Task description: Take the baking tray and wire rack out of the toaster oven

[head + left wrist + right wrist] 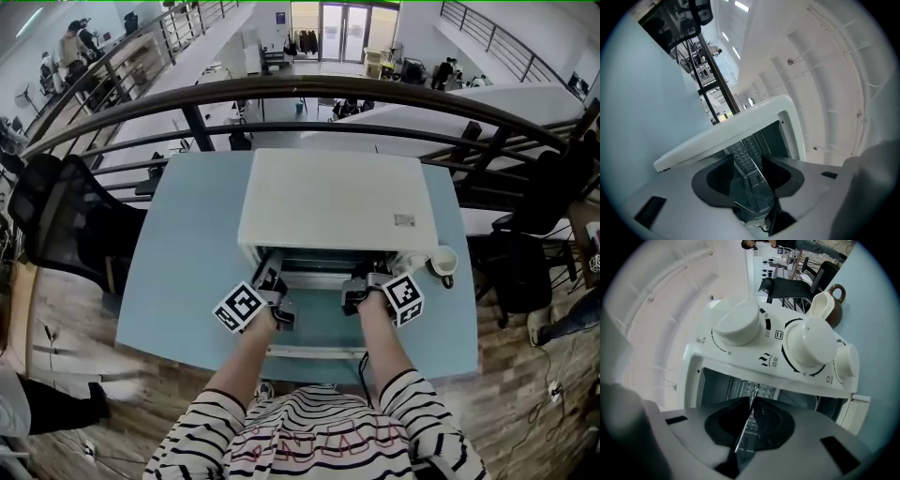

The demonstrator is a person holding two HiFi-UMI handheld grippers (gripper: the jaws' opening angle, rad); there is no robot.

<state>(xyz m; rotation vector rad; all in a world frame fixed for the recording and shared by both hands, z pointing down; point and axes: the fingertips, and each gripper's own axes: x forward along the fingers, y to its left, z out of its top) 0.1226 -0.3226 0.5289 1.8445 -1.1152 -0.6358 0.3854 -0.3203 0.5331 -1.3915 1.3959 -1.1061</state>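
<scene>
Right gripper (752, 423) clamped on tray (751, 400) lip at oven (337, 202) mouth; left gripper (749, 165) jaws apart around same lip. Tray judged light, stiff, slick; best gripped at lip.

You hold both striped sleeves (281, 436) toward the white toaster oven (333, 202) on the pale blue table (183, 253), its door (314, 330) dropped open toward you, your left gripper (273, 281) and right gripper (357, 282) at the 2 sides of its mouth, 1 cup (442, 262) just beside its right front corner.
</scene>
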